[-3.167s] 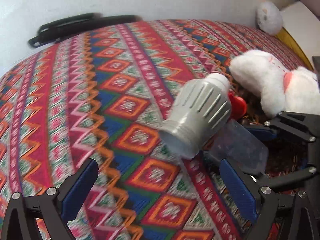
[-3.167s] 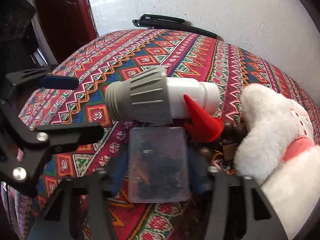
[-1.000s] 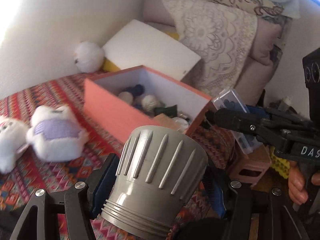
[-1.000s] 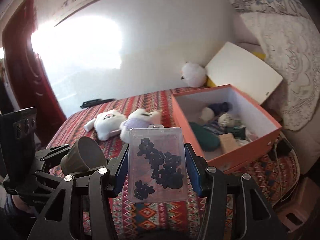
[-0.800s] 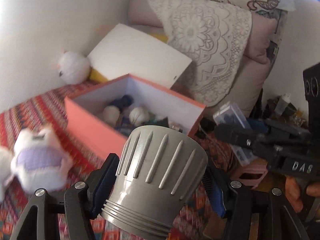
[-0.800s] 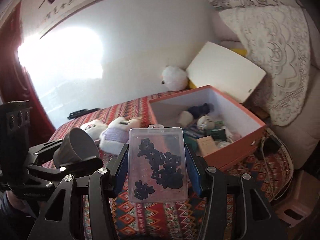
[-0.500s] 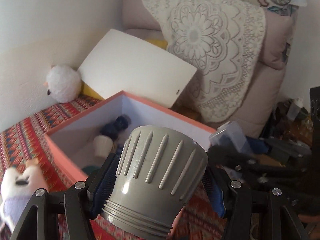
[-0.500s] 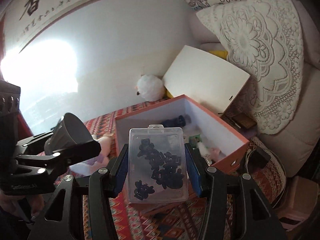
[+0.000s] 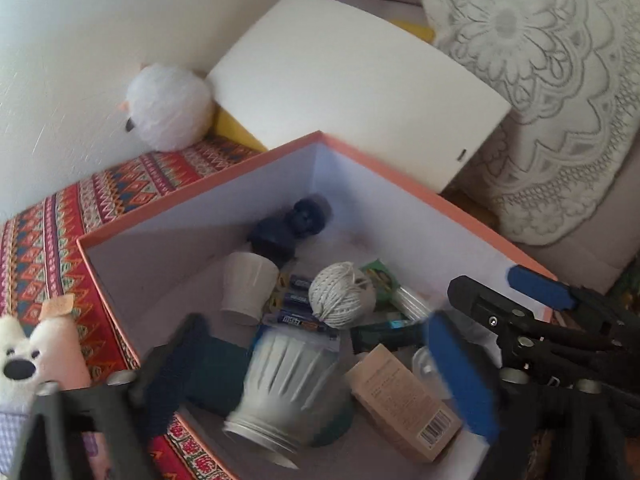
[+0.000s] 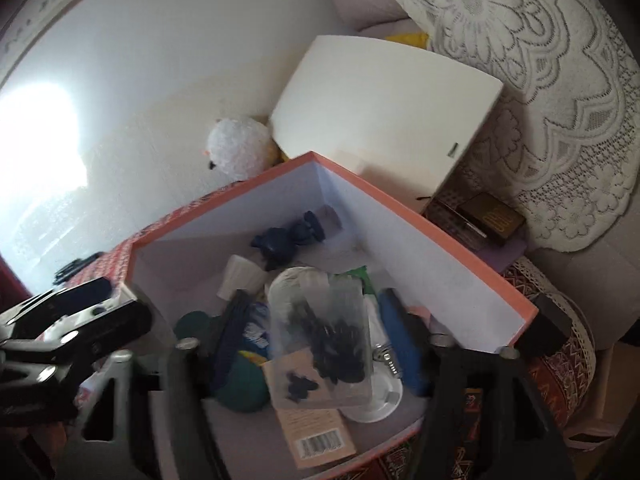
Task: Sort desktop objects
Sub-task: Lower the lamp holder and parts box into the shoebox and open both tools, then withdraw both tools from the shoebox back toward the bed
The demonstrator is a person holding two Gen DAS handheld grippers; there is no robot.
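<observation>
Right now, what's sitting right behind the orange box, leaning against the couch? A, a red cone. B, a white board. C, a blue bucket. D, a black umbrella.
B: a white board leans behind the orange box, against the lace-covered couch.

Left gripper (image 9: 316,384) opening over orange box (image 9: 200,208), ribbed grey cap (image 9: 286,388) loose between fingers (image 9: 460,372), twine ball (image 9: 342,294) behind.
</observation>
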